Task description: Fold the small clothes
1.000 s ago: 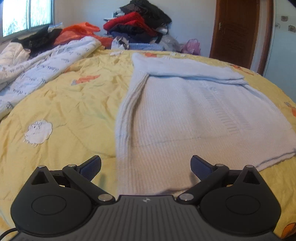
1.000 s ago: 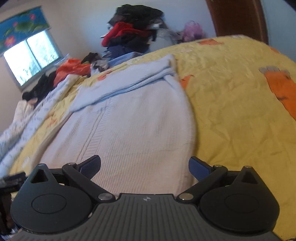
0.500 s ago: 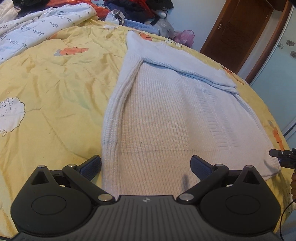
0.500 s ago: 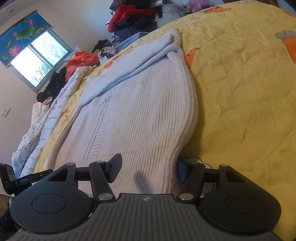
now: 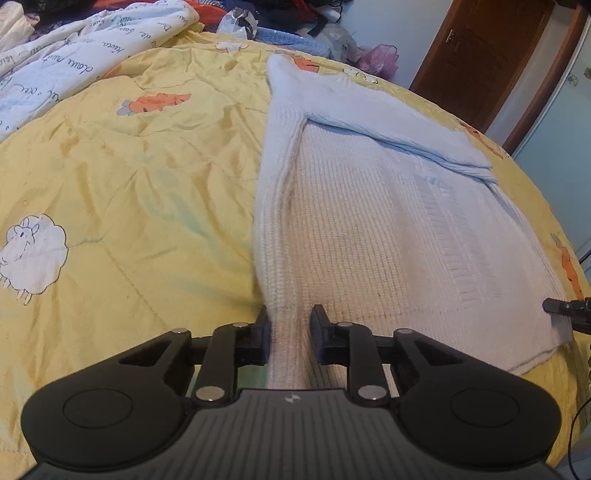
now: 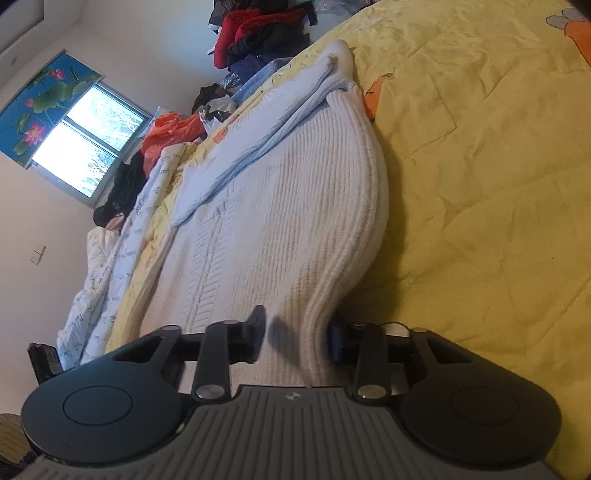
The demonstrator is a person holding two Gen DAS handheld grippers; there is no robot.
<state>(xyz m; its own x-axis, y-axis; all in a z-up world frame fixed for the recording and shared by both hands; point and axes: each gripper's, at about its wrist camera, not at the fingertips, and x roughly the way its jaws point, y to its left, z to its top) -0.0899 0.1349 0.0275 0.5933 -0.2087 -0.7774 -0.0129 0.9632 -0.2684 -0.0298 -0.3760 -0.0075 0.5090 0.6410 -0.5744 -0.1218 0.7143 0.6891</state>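
Observation:
A pale blue knitted sweater (image 5: 369, 229) lies flat on the yellow quilt (image 5: 129, 184), with its sleeves folded across the far end. My left gripper (image 5: 290, 332) is at the sweater's near left edge, its jaws closing, and the ribbed side fold is bunched and pinched between the pads. In the right wrist view the same sweater (image 6: 277, 221) runs away from me. My right gripper (image 6: 297, 332) is at its near right edge, jaws closing, with the thick edge squeezed up between them. The right gripper's tip (image 5: 561, 306) shows at the sweater's near right corner.
A white printed duvet (image 5: 74, 62) lies along the quilt's far left. A heap of red and dark clothes (image 6: 258, 33) is piled at the far end of the bed. A brown door (image 5: 480, 55) stands at the back right and a window (image 6: 85, 155) at the left.
Both grippers moved in over the sweater's near corners and tipped downward. Their jaws went from wide open to nearly together, each now pinching a side edge of the sweater.

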